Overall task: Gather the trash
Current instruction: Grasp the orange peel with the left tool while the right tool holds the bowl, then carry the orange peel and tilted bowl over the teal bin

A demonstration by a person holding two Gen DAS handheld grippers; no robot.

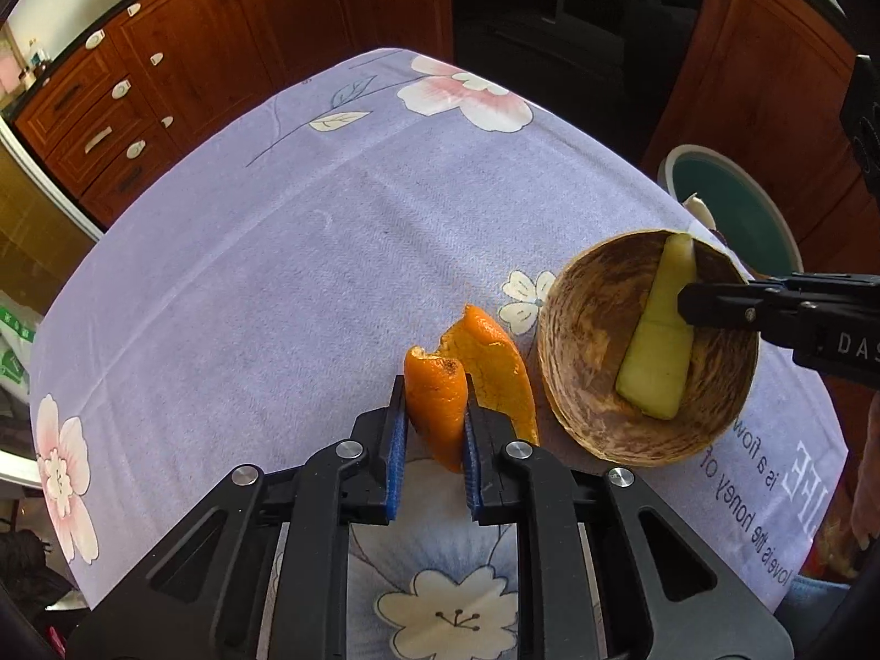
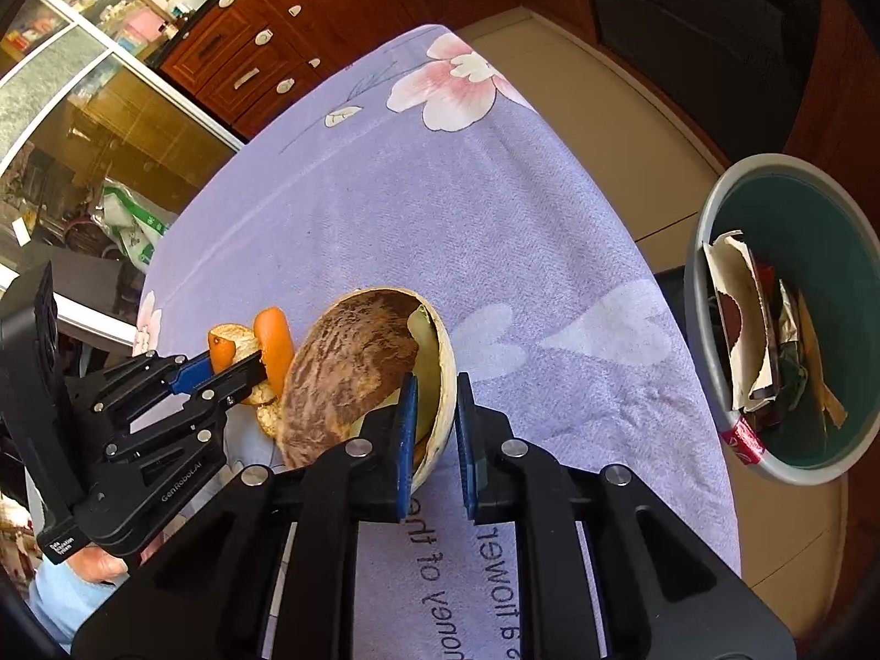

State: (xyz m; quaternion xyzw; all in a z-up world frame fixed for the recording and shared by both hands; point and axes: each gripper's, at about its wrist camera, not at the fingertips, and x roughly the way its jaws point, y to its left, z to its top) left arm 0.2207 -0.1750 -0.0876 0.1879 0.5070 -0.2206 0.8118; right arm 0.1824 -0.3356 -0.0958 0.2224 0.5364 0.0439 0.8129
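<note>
Right wrist view: bowl (image 2: pixel 352 368) hides most of the orange peel (image 2: pixel 272 349) near the table's left edge; peel's lower end not visible. Bin (image 2: pixel 709 231) cut off by the right frame edge, contents too jumbled to identify. Left wrist view: bin mostly hidden behind the table's right edge (image 1: pixel 660 203). Cloth print partly cut off.

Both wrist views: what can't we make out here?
- Bin bottom: right wrist view, trash covers it; left wrist view, table edge hides most of it.
- Orange peel lower end: left wrist view, behind left claw pads.
- Melon rind inside: right wrist view, mostly turned away; right claw covers its rim.
</note>
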